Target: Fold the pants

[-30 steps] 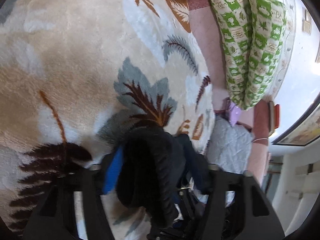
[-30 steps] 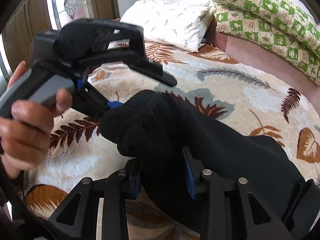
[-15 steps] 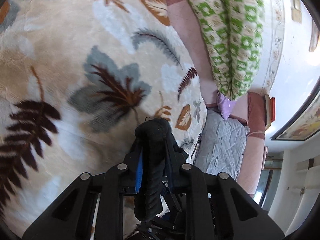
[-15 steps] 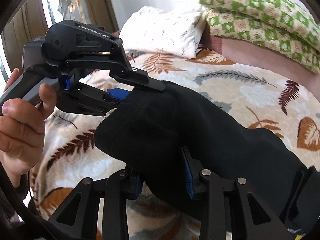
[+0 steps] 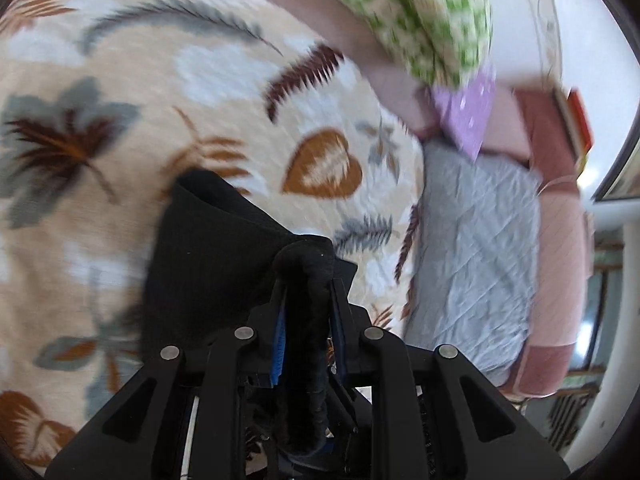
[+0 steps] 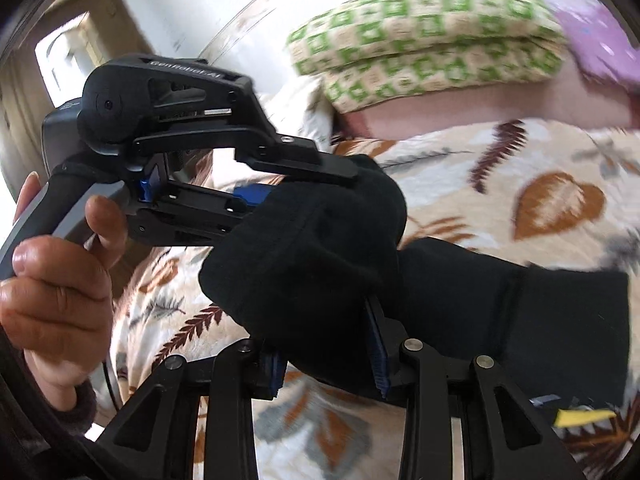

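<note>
I hold the black pants (image 6: 320, 256) up over the leaf-print blanket (image 5: 120, 80) on the bed, a gripper in each hand. My left gripper (image 5: 306, 276) is clamped narrow on a thick rolled edge of the pants (image 5: 208, 264), the cloth bunched between its blue pads; from the left wrist view the rest of the fabric hangs down to the left of the gripper, above the blanket. In the right wrist view that same left gripper (image 6: 280, 184) reaches in from the left, my left hand (image 6: 56, 280) wrapped round its grey handle, its tips sunk into the top of the bundle of pants. My right gripper (image 6: 328, 344), just below the bundle, is closed on a fat fold of the same cloth, the fabric filling the gap between its pads. To the right of the bundle the pants trail off toward the blanket (image 6: 560, 200). Beyond the blanket lie a green-checked quilt (image 6: 424, 36) and, at its right end, a purple cloth (image 6: 600, 40). In the left wrist view the quilt (image 5: 432, 20) sits above the blanket, the purple cloth (image 5: 468, 112) below it, and a grey quilted pad (image 5: 476, 248) lies to the right of the blanket's edge. Both views are blurred by motion.
</note>
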`<state>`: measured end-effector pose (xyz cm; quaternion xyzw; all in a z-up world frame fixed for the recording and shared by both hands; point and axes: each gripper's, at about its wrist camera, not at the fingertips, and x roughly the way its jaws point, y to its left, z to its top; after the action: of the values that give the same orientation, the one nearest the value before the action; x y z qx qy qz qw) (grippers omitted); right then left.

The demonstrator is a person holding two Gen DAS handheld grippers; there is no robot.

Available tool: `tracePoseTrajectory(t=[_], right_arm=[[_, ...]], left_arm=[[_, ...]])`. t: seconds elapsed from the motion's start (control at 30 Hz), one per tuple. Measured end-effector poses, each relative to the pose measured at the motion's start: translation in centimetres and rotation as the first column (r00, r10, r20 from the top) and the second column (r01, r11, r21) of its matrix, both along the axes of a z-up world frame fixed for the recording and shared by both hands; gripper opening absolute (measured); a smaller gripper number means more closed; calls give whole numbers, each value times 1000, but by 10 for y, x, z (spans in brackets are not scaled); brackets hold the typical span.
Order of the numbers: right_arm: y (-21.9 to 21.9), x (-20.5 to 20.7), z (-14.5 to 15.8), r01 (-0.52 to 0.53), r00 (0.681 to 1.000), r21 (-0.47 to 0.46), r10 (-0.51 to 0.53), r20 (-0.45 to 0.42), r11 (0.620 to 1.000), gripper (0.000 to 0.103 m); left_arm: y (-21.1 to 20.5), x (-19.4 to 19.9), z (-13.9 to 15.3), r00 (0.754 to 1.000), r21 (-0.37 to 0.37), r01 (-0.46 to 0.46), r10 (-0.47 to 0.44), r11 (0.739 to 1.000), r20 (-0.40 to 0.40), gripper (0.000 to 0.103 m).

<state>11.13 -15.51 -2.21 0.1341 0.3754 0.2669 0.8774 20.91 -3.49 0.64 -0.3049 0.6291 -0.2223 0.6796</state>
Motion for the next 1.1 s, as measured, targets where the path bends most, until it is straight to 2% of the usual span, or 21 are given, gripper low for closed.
tracePoseTrajectory(t=[0.2,0.3,0.4,0.53,0.67,0.7,0.8,1.0,1.07,1.1], right_arm=[[-66,-1,-22,92,993,120,-83,-83,989,36],[-99,-4,-33,149,985,199,-127,-120,969,36],[-126,-6,-40,192,977,262,-160,-139,946,36],[-162,-2,-63,262,956,391,-180,-233,883,36],[-182,-4,-87,309,934,470,-171,-315,827,48],[-189,-6,-93,326,927,502,-168,-334,801,53],[-203,-11,-102,356,917,564,-160,-366,745,55],[-220,-14,-99,371,910,572,-166,-379,732,58],[-223,-15,-96,372,908,563,-165,-385,738,59],[-226,-19,-94,371,910,568,-165,-381,735,63]], left_arm=[[-70,8,-19,996,70,83,-80,994,-44,17],[-101,9,-19,992,99,123,-120,988,-38,17],[-130,8,-20,987,167,159,-160,973,-12,17],[-155,14,-33,981,237,194,-189,952,-45,18],[-160,15,-32,974,230,228,-220,946,-62,22],[-160,15,-30,972,231,233,-226,945,-57,22],[-162,14,-22,969,213,247,-241,945,-54,23],[-156,12,-4,972,204,235,-234,950,-31,23],[-148,12,3,974,205,226,-227,952,-17,23],[-142,12,6,975,207,219,-221,953,-12,23]])
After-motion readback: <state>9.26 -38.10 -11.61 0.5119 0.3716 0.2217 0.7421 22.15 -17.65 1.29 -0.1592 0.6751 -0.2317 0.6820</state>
